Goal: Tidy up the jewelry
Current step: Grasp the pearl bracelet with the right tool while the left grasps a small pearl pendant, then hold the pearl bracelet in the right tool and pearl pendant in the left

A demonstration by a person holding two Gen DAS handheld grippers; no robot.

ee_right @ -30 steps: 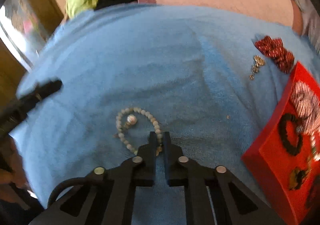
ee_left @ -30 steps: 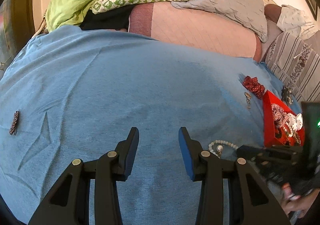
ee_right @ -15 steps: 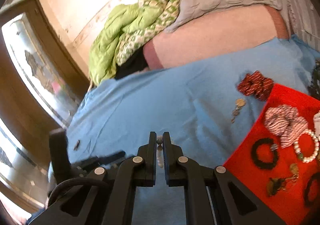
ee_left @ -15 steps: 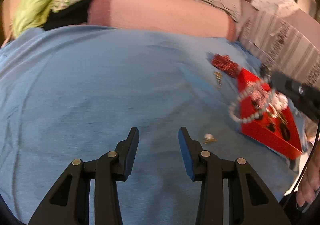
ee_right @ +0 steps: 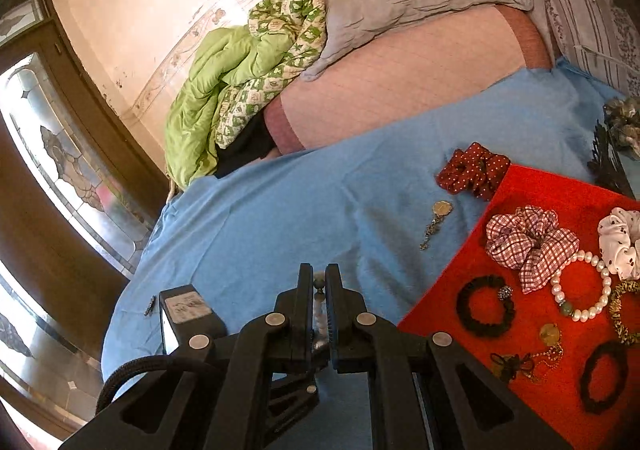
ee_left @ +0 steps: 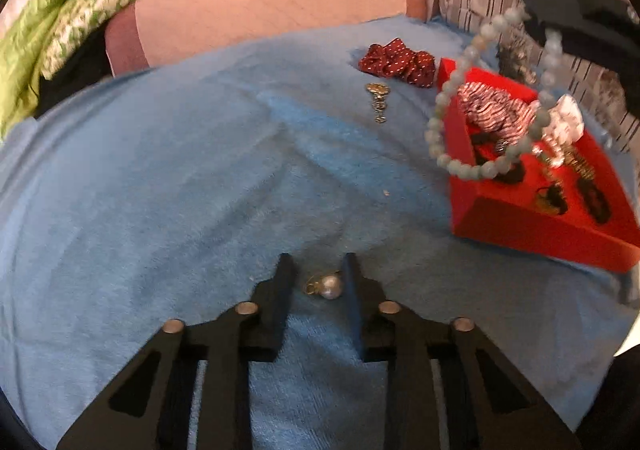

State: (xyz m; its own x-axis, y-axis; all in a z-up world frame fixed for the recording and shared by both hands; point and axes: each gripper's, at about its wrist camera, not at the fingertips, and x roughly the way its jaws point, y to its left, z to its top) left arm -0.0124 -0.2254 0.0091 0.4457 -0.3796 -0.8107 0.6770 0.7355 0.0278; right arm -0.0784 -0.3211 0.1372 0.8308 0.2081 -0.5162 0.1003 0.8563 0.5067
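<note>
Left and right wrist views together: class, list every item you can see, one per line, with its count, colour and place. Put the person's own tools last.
Blue towel-like cover: one, blue, spread over the bed.
Red tray: one, red, on the cover's right side.
Dotted dark red scrunchie: one, on the cover beside the tray.
Gold pendant charm: one, gold, on the cover near the tray.
Pearl drop earring: one, white and gold, between the left tool's fingers.
Checked red-white scrunchie: one, in the tray.
White pearl bracelet: one, in the tray.
Pale green bead bracelet: one, hanging above the tray.
Left tool: open.
Right tool: shut on the bead bracelet.
</note>
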